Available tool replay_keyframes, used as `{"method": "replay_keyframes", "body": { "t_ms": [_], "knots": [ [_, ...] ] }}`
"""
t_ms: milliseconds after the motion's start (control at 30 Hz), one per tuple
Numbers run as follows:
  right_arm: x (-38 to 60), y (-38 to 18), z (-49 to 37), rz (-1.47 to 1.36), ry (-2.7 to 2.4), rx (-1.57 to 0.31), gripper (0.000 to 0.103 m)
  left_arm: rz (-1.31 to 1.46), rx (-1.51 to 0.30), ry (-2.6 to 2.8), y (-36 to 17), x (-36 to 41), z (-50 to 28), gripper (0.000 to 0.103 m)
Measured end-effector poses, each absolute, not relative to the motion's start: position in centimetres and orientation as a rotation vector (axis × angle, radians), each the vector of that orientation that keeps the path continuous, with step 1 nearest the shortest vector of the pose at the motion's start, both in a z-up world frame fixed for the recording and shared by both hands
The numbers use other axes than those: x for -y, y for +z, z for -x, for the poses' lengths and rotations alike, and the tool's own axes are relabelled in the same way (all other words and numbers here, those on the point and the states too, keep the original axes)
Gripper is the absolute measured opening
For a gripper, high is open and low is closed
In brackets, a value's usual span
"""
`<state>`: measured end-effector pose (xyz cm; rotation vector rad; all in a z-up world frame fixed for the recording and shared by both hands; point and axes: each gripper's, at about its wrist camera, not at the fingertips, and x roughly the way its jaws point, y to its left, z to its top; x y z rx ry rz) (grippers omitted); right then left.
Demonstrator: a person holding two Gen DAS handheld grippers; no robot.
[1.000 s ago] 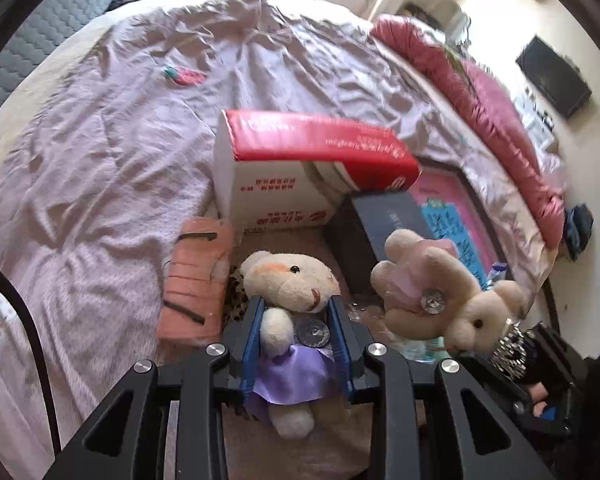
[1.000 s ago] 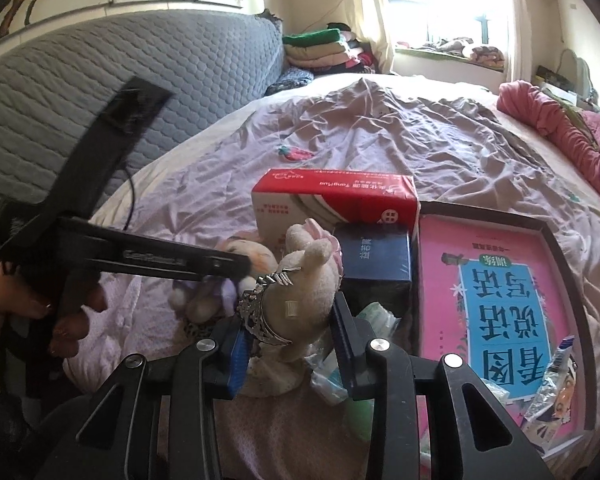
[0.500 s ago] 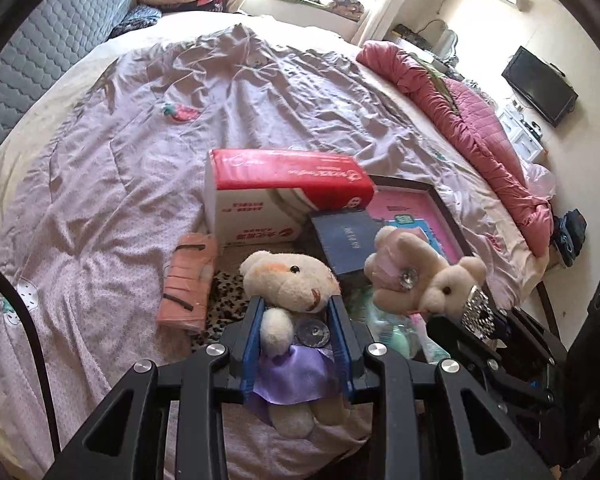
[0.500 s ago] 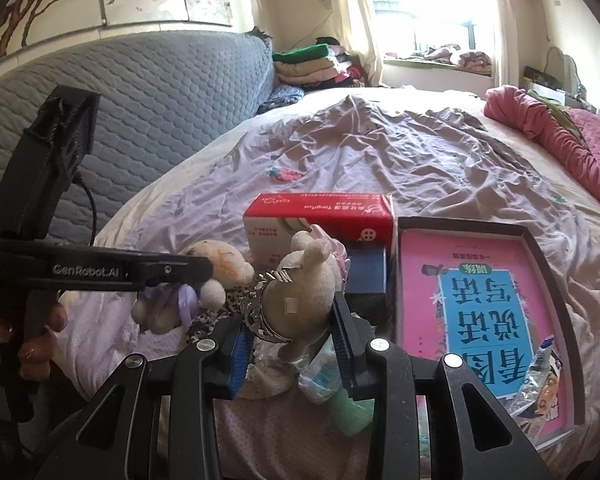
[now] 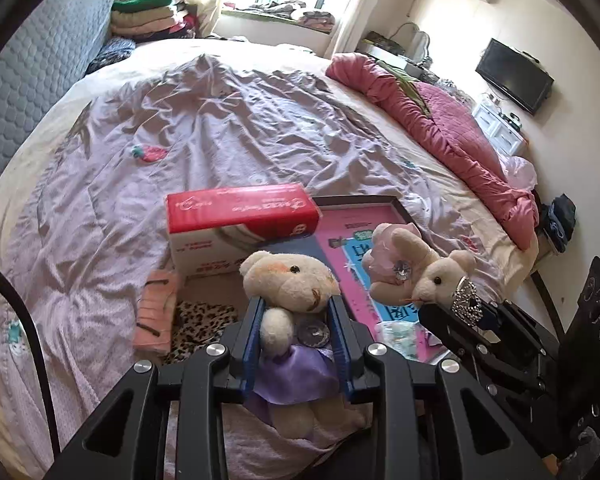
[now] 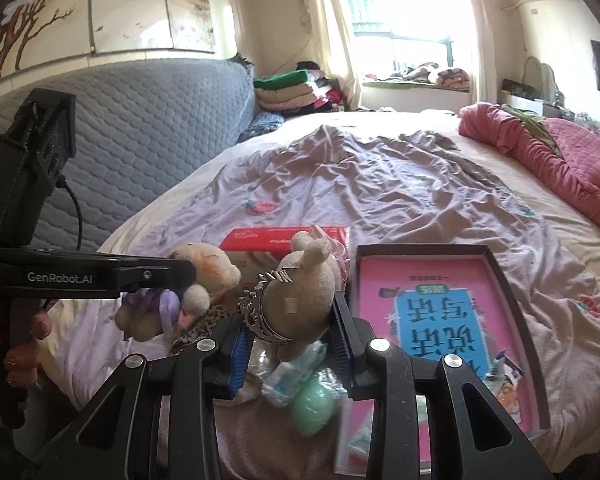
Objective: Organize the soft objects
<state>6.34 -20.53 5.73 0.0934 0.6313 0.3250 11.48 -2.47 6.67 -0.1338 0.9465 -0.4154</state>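
A teddy bear in a purple dress (image 5: 290, 308) is clamped between the left gripper (image 5: 296, 336) fingers, above the bed (image 5: 228, 120). At its 3 o'clock, a crowned bear (image 6: 300, 300) is clamped by the right gripper (image 6: 290, 344). A red box (image 5: 240, 224) lies at 12 o'clock.

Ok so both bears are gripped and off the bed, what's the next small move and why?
Probably carry both toward the open stretch of purple sheet beyond the red tissue box. The left hand-held gripper clamps the purple-dress bear and the right hand-held gripper clamps the tiara bear, above clutter beside the pink book tray.
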Motion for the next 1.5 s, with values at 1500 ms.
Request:
{"method": "replay_keyframes", "body": {
  "t_ms": [1500],
  "knots": [
    [33.6, 3.2, -5.1, -0.273, 0.123, -0.634, 0.037, -0.058, -1.051, -0.56, 1.8, 18.2, -11.9, 0.032]
  ]
}}
